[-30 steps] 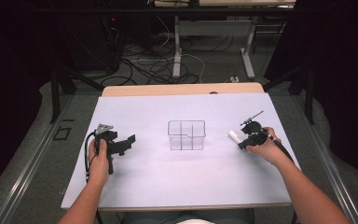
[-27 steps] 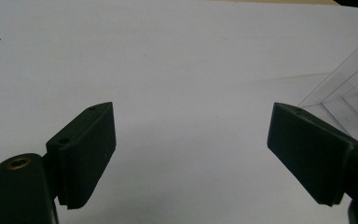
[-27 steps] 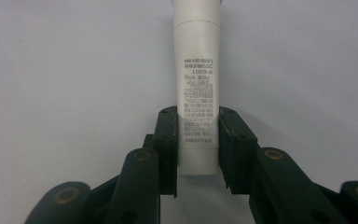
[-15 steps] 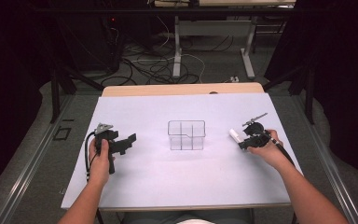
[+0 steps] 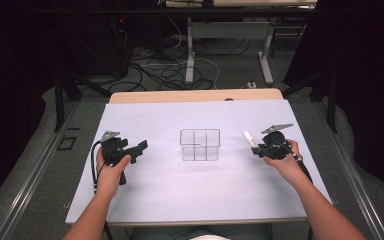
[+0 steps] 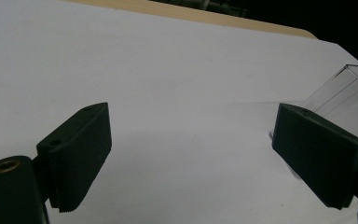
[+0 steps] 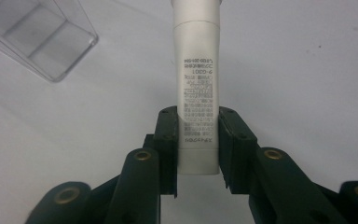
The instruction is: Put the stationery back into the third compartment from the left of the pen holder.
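A clear plastic box with compartments stands in the middle of the white table sheet. My right gripper is to the right of it, shut on a small white tube that sticks out toward the box. In the right gripper view both pads of that gripper press on the printed tube, and the box lies at the upper left. My left gripper is held left of the box. Its jaws stand wide and have just been opening a little further, with nothing between them. The box corner shows at the right.
A wooden table edge runs behind the white sheet. Beyond it are cables and desk legs on the floor. Bare sheet lies in front of the box and between my forearms.
My right gripper with the tube has shifted slightly, and the tube now points a little farther up the table. The left hand has stayed in place.
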